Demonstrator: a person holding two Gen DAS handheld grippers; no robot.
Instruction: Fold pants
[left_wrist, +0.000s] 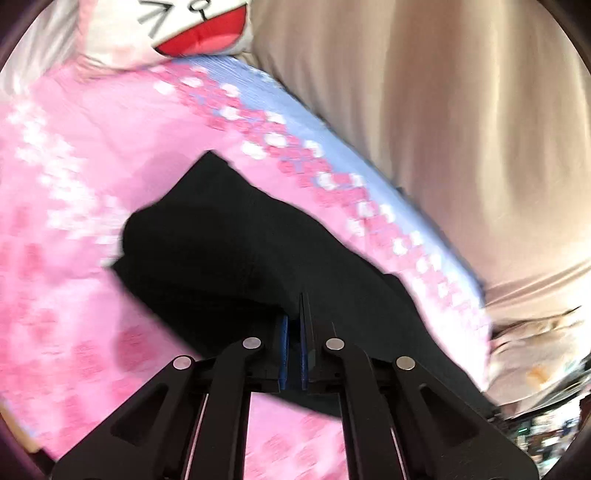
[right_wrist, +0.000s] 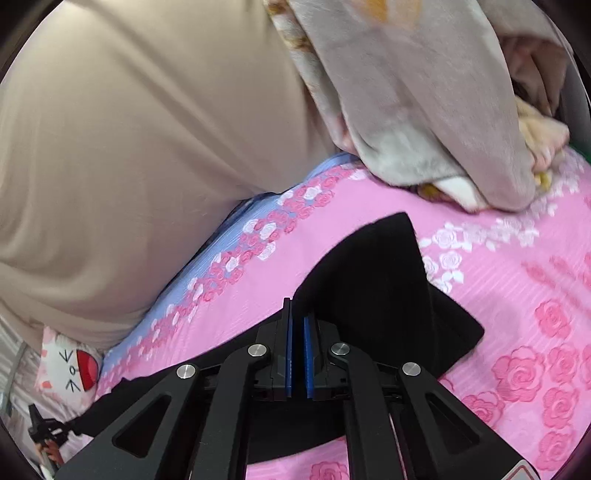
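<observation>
The black pants (left_wrist: 221, 251) lie on a pink rose-print bedsheet (left_wrist: 74, 166). In the left wrist view my left gripper (left_wrist: 294, 317) is shut on a raised fold of the black pants, lifted above the sheet. In the right wrist view the pants (right_wrist: 376, 280) rise to a pointed corner, and my right gripper (right_wrist: 298, 317) is shut on their edge, jaws nearly together. The cloth hangs between the two grippers over the bedsheet (right_wrist: 517, 280).
A beige curtain (left_wrist: 443, 110) hangs along the bed's blue-striped edge. A cartoon-face pillow (left_wrist: 192, 33) lies at one end, also low left in the right wrist view (right_wrist: 70, 365). A grey-beige blanket (right_wrist: 406, 110) is heaped on the bed.
</observation>
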